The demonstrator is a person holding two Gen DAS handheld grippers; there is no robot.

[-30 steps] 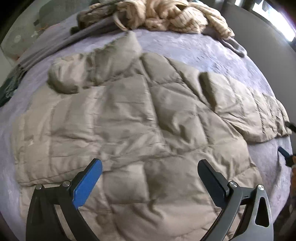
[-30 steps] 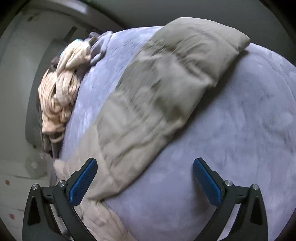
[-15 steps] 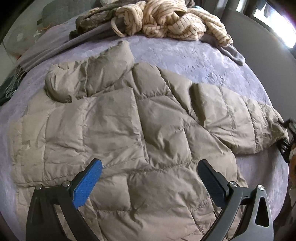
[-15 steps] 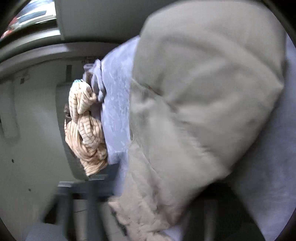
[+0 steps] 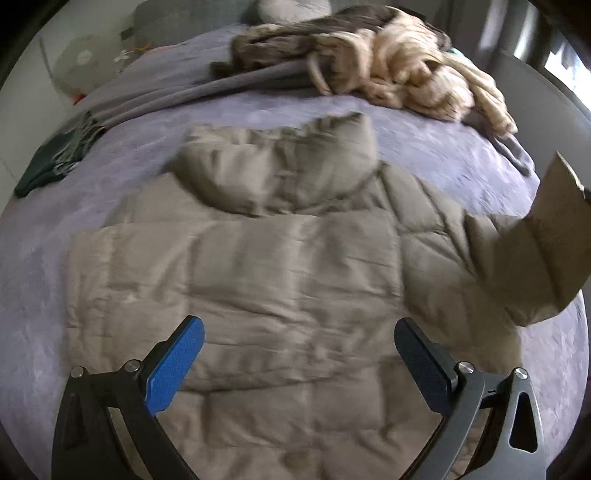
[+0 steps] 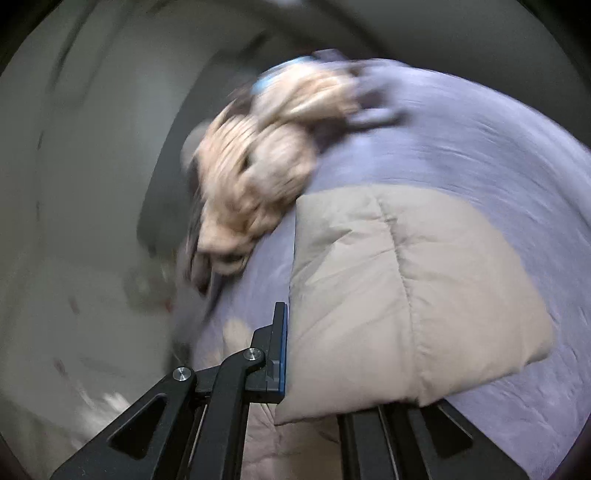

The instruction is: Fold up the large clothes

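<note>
A: Where was the jacket [image 5: 288,266]?

B: Spread flat on the bed [image 5: 55,236], hood toward the far end. Its near hem ran out of the left wrist view behind the left gripper [image 5: 299,358], so the bottom edge could not be seen.

A: And that gripper?

B: Jaws wide apart above the jacket's lower back, nothing between them. The whole view was smeared with blur, so the quilting showed only roughly.

A: The right one?

B: The right gripper [image 6: 295,373] was clamped on the sleeve [image 6: 399,302]. Only its left finger [image 6: 275,354] showed; the other was hidden behind the padded cloth. The sleeve end stood lifted off the bed. In the left wrist view it rose at the right edge [image 5: 546,236], cut off by the frame, with the gripper itself out of sight there.

A: Anything else on the bed?

B: A pile [image 5: 399,74] of clothes at the far end, cream striped cloth over darker stuff, too blurred in either view to tell the pieces apart. A dark green garment [image 5: 55,155] lay at the left edge, partly cut off. A grey pillow [image 5: 291,7] behind the pile was mostly out of frame.
</note>
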